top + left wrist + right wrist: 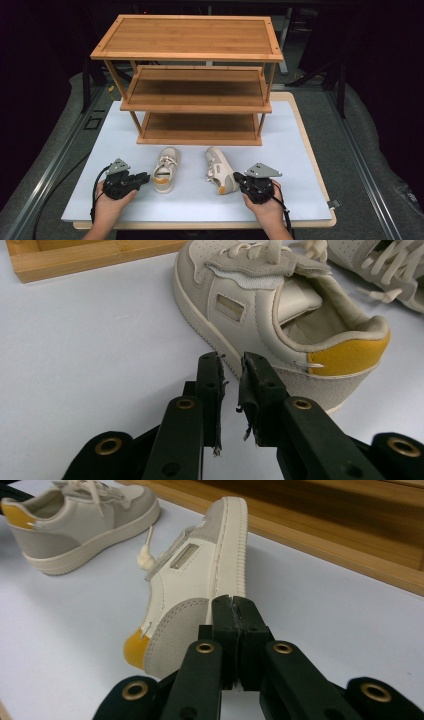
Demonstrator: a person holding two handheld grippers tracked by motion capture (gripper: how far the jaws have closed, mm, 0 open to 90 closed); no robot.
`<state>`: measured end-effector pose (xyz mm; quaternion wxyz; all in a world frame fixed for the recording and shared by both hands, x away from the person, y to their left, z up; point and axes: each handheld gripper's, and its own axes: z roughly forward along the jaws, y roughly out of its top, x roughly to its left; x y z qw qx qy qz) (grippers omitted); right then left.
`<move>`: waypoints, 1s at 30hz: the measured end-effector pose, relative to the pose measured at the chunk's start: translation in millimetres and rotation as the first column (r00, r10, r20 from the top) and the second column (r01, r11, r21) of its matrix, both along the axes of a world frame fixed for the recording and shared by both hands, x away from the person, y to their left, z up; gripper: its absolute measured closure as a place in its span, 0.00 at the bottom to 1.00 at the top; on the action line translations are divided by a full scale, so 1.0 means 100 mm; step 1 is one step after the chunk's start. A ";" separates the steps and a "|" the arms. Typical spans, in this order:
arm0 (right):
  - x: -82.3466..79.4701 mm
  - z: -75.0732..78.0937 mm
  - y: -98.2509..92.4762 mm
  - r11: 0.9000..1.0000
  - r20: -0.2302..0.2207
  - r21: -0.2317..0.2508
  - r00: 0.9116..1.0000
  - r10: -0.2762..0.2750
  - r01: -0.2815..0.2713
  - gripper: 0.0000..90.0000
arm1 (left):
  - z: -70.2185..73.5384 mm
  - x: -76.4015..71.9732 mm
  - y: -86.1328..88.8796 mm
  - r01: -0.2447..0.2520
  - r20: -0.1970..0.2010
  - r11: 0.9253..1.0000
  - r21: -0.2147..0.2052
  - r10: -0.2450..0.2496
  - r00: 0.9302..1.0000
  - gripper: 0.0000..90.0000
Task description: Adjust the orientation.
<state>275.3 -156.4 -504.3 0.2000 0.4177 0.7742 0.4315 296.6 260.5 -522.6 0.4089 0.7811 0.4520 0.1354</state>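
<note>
Black jaws of the right tool (233, 611) are pressed together with nothing between them, just behind the heel of the tipped-over shoe (200, 590). The left tool (231, 371) shows a narrow empty gap, its tips beside the upright shoe (265, 310). Both hands rest low at the near edge of the white table (300, 150), palms cupping the tools, in front of the bamboo shelf (190, 40).

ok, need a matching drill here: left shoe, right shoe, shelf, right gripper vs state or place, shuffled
Things:
1. left shoe
2. right shoe
3. shelf
4. right gripper

States:
A. jaws shut, nothing between them
B. upright on its sole
C. behind both shoes, bare
D. tipped on its side

Pairs: 1-B, 2-D, 3-C, 4-A
</note>
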 end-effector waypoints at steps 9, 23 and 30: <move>0.08 -0.03 -0.13 0.998 -0.012 0.008 0.998 -0.059 0.059 1.00 | 0.00 0.00 0.00 0.001 -0.001 1.000 0.000 -0.001 1.000 0.86; 0.26 -0.20 -0.33 0.990 -0.139 0.026 0.981 -0.137 0.142 0.99 | 0.00 0.00 0.02 -0.007 -0.002 1.000 -0.009 0.007 1.000 0.86; 0.24 -0.17 -0.36 0.985 -0.130 0.059 0.980 -0.152 0.161 0.90 | 0.02 0.01 0.05 -0.025 -0.004 0.999 -0.037 0.025 1.000 0.81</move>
